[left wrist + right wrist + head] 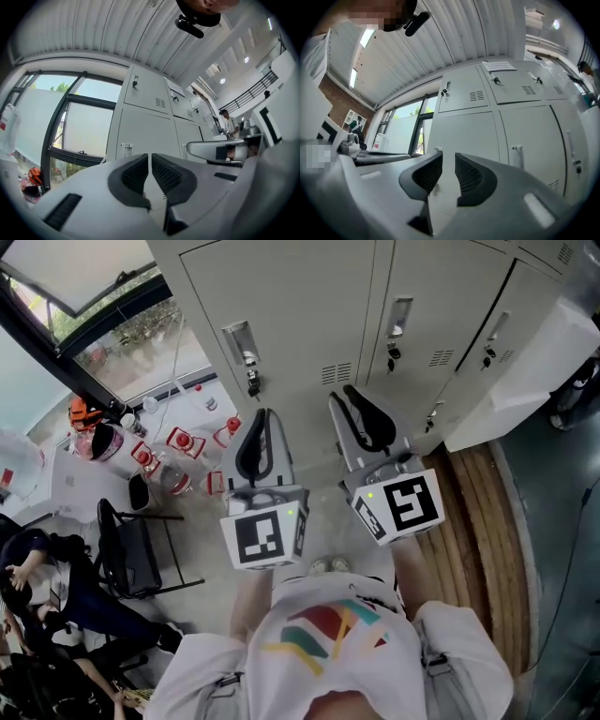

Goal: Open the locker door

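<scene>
A bank of grey lockers (309, 306) stands in front of me, all doors closed. The left door carries a latch handle (246, 351); the middle door has its own handle (397, 326). Both grippers are held short of the doors and touch nothing. My left gripper (264, 418) points at the left door, its jaws together and empty; in the left gripper view the left gripper (150, 158) shows its pads meeting in front of a lower locker door (140, 129). My right gripper (343, 397) stands slightly open, a narrow empty gap showing in the right gripper (448, 158) before another door (464, 133).
A white table (94, 484) with red-capped bottles (183, 442) stands at the left under a window (112, 329). A black chair (131, 549) and seated people fill the lower left. A white box (525, 381) juts out at the right above a wooden floor strip (487, 521).
</scene>
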A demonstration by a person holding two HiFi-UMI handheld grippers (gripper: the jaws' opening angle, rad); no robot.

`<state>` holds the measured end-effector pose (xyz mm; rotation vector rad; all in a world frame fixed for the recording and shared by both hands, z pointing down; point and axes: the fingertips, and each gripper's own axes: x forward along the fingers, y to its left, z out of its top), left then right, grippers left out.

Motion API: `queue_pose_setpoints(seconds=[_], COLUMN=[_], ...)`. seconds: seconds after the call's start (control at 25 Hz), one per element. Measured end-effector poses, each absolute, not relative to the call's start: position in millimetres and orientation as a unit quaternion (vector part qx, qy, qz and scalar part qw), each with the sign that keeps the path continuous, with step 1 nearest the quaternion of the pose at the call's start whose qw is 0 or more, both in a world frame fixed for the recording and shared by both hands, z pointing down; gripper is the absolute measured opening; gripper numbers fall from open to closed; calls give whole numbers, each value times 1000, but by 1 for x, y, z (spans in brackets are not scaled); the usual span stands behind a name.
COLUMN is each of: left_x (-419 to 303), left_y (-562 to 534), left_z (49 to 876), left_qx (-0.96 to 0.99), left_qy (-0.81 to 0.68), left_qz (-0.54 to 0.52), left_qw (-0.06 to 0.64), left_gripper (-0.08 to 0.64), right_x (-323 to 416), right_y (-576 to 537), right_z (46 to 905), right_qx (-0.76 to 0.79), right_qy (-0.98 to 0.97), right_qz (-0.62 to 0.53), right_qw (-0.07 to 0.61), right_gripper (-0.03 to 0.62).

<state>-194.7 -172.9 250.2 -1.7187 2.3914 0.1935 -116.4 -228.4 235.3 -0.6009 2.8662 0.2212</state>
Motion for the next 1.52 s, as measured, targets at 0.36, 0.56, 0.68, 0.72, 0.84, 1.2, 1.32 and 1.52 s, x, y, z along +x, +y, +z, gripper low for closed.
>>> queue_pose_setpoints(seconds=[0.36, 0.56, 0.68, 0.72, 0.84, 1.2, 1.32, 1.52], left_x=[-231, -245, -251, -254, -263, -275, -277, -276], left_y=[-138, -124, -115, -113, -106, -91, -89, -88], left_z=[263, 268, 273, 274, 280, 284, 287, 285], left_qx=[-534, -516, -507, -503, -492, -474, -475, -481], left_qy=[841, 852, 858, 860, 868, 877, 877, 874], left_qz=[46, 46, 44, 44, 44, 52, 48, 51], left_qw=[76, 76, 69, 68, 56, 50, 44, 44], left_gripper=[18, 20, 18, 18, 18, 18, 18, 18], right_x=[-212, -262, -282, -288, -303, -323, -327, -324], right_y=[-221, -225, -233, -236, -243, -251, -250, -247], right_z=[222, 234, 239, 241, 245, 258, 263, 264], right_qx=[-111, -88, -97, -101, -107, -124, -123, -123], right_qy=[988, 993, 993, 993, 993, 991, 992, 992], right_qz=[75, 61, 56, 55, 43, 47, 42, 40], right_qw=[80, 53, 40, 37, 27, 4, -2, -1], right_gripper=[119, 120, 120, 120, 120, 120, 120, 120])
